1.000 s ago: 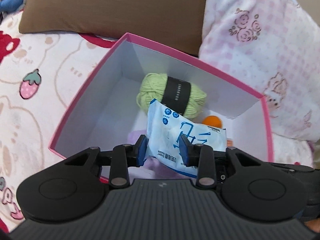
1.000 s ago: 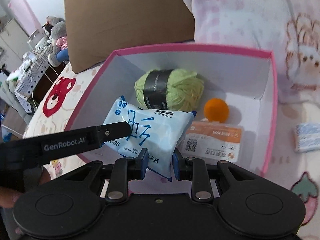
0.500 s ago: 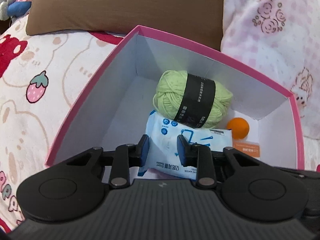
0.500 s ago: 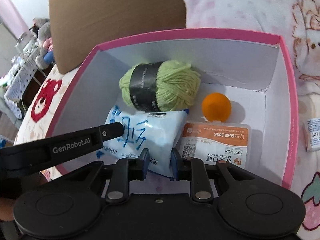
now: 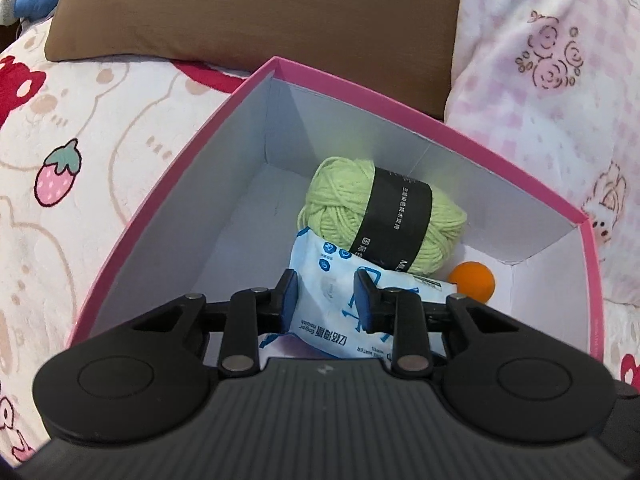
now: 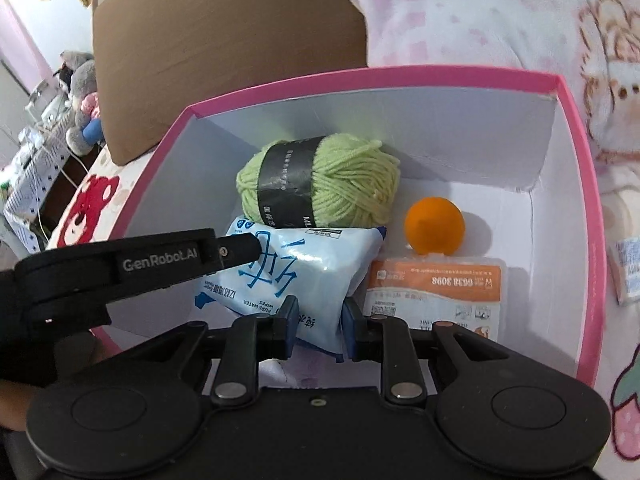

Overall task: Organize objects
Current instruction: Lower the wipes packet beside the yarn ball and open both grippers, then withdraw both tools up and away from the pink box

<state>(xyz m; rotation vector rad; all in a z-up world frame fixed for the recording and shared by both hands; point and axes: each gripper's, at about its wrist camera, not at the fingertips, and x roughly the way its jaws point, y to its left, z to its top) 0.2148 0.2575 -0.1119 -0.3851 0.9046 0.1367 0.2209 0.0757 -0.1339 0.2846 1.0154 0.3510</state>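
Observation:
A blue and white pack of wet wipes (image 5: 332, 308) (image 6: 304, 276) lies low inside a pink box (image 5: 176, 168) (image 6: 576, 128) with white walls. My left gripper (image 5: 326, 300) is shut on one end of the pack. My right gripper (image 6: 318, 322) is shut on its other end. The left gripper's arm (image 6: 132, 268) shows in the right wrist view. Behind the pack lies a green yarn ball (image 5: 384, 220) (image 6: 320, 184) with a black band. An orange ball (image 5: 472, 280) (image 6: 434, 224) and an orange and white packet (image 6: 436, 296) lie to the right.
The box sits on a pink printed bedspread (image 5: 80, 128). A brown cushion (image 5: 256, 12) and a pink checked pillow (image 5: 552, 60) lie behind it. A small blue and white packet (image 6: 628, 268) lies outside the box on the right. Plush toys (image 6: 80, 104) are at far left.
Both grippers have lowered the wipes pack into the box, down in front of the yarn ball. Both stay shut on it.

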